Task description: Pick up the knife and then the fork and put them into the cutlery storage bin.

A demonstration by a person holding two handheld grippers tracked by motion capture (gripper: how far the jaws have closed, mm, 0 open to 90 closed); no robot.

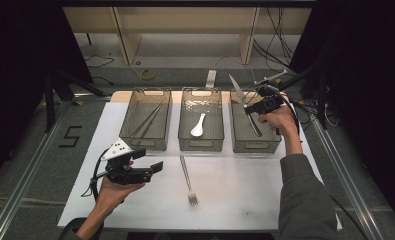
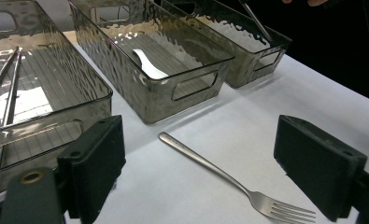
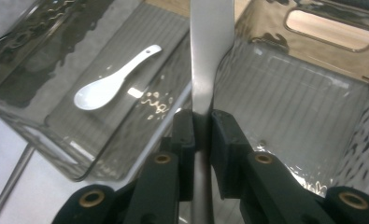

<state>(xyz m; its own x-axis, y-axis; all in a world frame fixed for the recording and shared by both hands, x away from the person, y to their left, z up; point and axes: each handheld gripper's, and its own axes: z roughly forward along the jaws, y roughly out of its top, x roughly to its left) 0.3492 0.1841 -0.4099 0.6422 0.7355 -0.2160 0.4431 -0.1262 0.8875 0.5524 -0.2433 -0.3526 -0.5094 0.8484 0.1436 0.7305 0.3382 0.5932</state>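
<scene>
One knife [image 1: 245,104] is pinched in my right gripper [image 1: 257,106] above the right bin [image 1: 255,132]; the thin grip may slip. My left gripper [image 1: 147,160] gapes wide near the fork [image 1: 188,181], holding nothing.

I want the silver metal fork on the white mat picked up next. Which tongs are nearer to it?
Left. The left tongs sit open just beside the silver metal fork. The right tongs are up over the right-hand smoky plastic bin, clamping a steel knife.

Brushed-metal fork [image 2: 229,179] and knife [image 3: 211,51]; glossy white spoon [image 3: 112,81]; rippled smoky clear-plastic bins [image 2: 191,65]; matt white tabletop [image 1: 235,185].
</scene>
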